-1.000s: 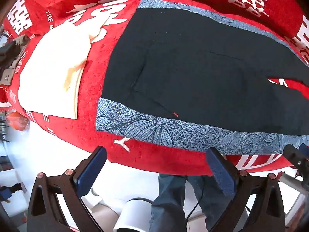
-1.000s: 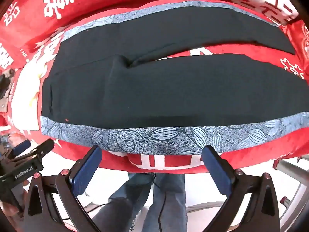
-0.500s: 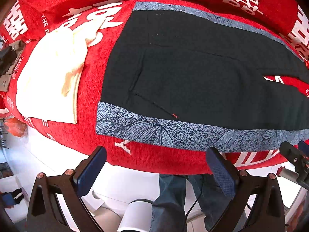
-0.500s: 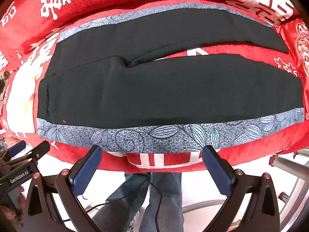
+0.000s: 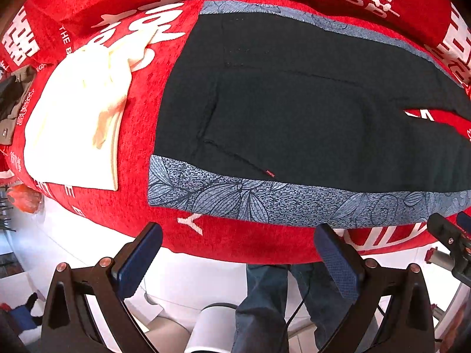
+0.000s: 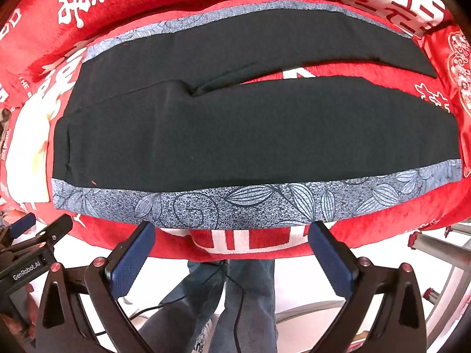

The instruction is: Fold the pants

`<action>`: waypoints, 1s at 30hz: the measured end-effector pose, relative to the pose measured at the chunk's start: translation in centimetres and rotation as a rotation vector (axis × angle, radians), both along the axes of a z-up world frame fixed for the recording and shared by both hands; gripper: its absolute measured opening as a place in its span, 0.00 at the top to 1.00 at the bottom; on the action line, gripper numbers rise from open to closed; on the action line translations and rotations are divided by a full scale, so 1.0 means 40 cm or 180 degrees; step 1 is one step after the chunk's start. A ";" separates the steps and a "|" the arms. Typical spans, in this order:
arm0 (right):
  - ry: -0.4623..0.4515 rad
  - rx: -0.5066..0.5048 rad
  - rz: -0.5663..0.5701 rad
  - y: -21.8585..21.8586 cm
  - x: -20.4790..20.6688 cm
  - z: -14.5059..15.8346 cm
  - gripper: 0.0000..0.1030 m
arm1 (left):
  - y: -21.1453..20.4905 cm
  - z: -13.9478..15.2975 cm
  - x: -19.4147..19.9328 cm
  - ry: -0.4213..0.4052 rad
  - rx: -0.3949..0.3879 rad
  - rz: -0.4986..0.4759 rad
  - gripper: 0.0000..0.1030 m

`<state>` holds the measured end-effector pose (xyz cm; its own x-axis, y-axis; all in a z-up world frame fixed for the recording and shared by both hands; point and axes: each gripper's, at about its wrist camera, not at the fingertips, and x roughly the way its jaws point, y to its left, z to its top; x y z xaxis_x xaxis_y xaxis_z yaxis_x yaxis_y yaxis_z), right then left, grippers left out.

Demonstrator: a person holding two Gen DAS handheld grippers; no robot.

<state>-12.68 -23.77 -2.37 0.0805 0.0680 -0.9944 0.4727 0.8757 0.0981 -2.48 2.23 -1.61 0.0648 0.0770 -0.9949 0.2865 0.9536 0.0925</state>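
Observation:
Black pants [image 6: 250, 135] with grey leaf-print side stripes lie flat on the red cloth-covered table [image 6: 250, 241], waistband at the left, both legs spread to the right with a gap between them. The waist end shows in the left wrist view [image 5: 294, 111]. My left gripper [image 5: 235, 261] is open and empty, held just off the table's near edge below the waist. My right gripper [image 6: 232, 259] is open and empty, off the near edge below the near leg's grey stripe [image 6: 235, 203]. The left gripper also shows in the right wrist view [image 6: 32, 244].
A folded cream garment [image 5: 73, 123] lies on the table left of the waistband. A dark item [image 5: 11, 100] sits at the far left edge. The person's jeans-clad legs [image 6: 235, 300] and a cable stand below the table edge. A metal frame [image 6: 447, 253] is at right.
Both grippers have drawn slightly back and up from the table; more of the pants' leg ends show in the right wrist view. The pants have not moved.

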 end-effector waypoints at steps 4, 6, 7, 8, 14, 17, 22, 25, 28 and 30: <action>0.0025 0.0018 0.0002 0.005 -0.001 -0.007 0.00 | 0.004 -0.007 0.002 0.0027 0.0008 0.0011 0.00; 0.0040 0.0030 0.0005 0.009 -0.003 -0.011 0.00 | 0.005 -0.009 0.002 0.0035 0.0012 0.0011 0.00; 0.0044 0.0032 0.0006 0.009 -0.003 -0.013 0.00 | 0.005 -0.010 0.002 0.0038 0.0015 0.0007 0.00; 0.0046 0.0033 0.0005 0.009 -0.005 -0.015 0.00 | 0.004 -0.011 0.002 0.0039 0.0021 0.0003 0.00; 0.0054 0.0034 -0.0011 0.005 -0.007 -0.018 0.00 | 0.003 -0.013 -0.002 0.0043 0.0026 -0.0005 0.00; 0.0056 0.0041 -0.0015 0.002 -0.009 -0.021 0.00 | 0.003 -0.014 -0.002 0.0044 0.0029 -0.0009 0.00; 0.0061 0.0048 -0.0028 -0.006 -0.013 -0.024 0.00 | -0.004 -0.020 -0.005 0.0053 0.0036 -0.0010 0.00; 0.0061 0.0053 -0.0032 -0.010 -0.015 -0.026 0.00 | -0.009 -0.022 -0.007 0.0046 0.0051 -0.0020 0.00; 0.0059 0.0076 -0.0052 -0.016 -0.019 -0.029 0.00 | -0.013 -0.024 -0.007 0.0060 0.0037 -0.0021 0.00; 0.0036 0.0123 -0.0071 -0.020 -0.021 -0.031 0.00 | -0.015 -0.027 -0.007 0.0075 0.0034 -0.0017 0.00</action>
<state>-13.50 -24.59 -3.61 0.0711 0.1048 -0.9919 0.4934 0.8606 0.1263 -2.76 1.62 -2.67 0.0418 0.0875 -0.9953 0.2939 0.9510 0.0959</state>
